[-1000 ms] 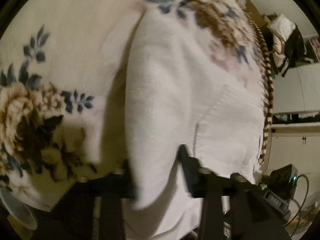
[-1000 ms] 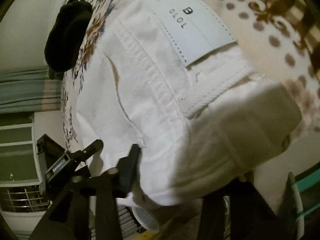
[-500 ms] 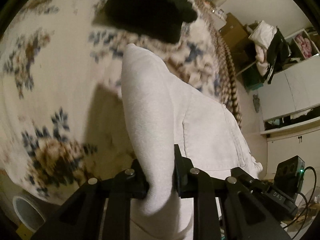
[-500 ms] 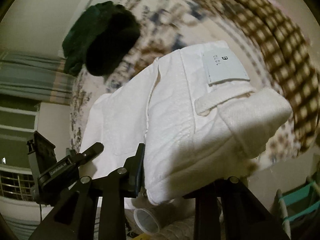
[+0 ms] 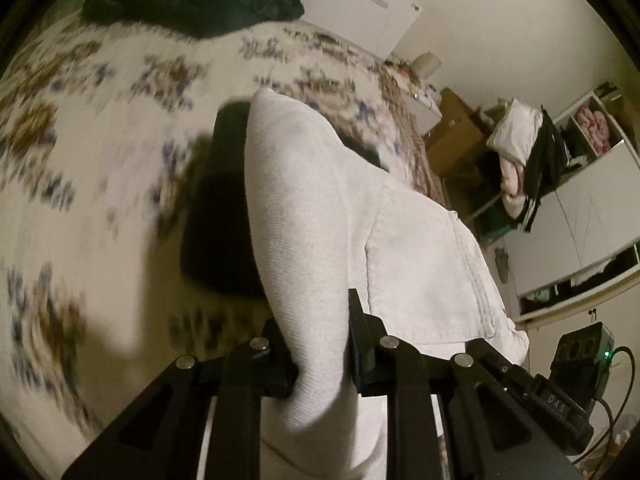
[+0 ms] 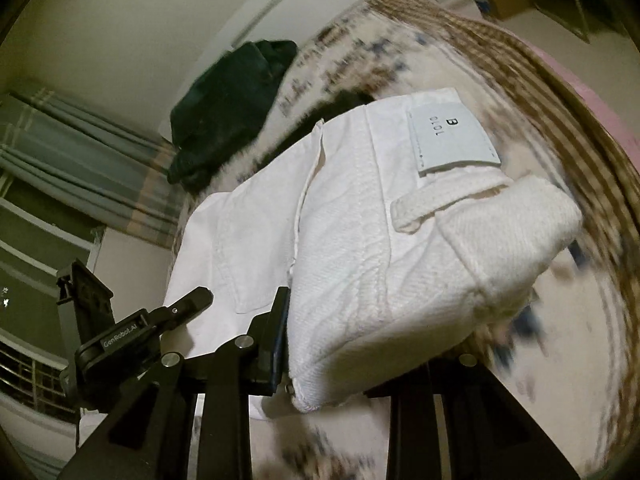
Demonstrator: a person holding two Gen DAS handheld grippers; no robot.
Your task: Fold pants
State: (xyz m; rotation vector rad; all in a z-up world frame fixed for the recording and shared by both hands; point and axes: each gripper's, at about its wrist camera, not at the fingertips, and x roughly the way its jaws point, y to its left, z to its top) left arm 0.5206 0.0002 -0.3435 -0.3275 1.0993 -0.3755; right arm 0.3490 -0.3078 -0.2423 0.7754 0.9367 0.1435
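We see left hand-held gripper [image 5: 320, 344] clamped on white pants [image 5: 360, 216] | right hand-held gripper [image 6: 332, 340] clamped on pants | both above floral bed [image 5: 100, 160]

item: white pants [image 5: 320, 220], denim-type twill, folded into thick bundle
state: lifted off bed, hanging in air w/ dark shadow under it on floral cover; pinched at 2 spots along near edge
pose: folded, layers stacked; rounded fold edge points away twd far side of bed, loose end droops below near edge
details: waistband side up in rt view [image 6: 400, 240], grey patch label reads "B / OLOL", belt loop just beside it; back pocket w/ double stitching shows in left view
place: over mid bed, nearer its checked side edge; not touching the cover
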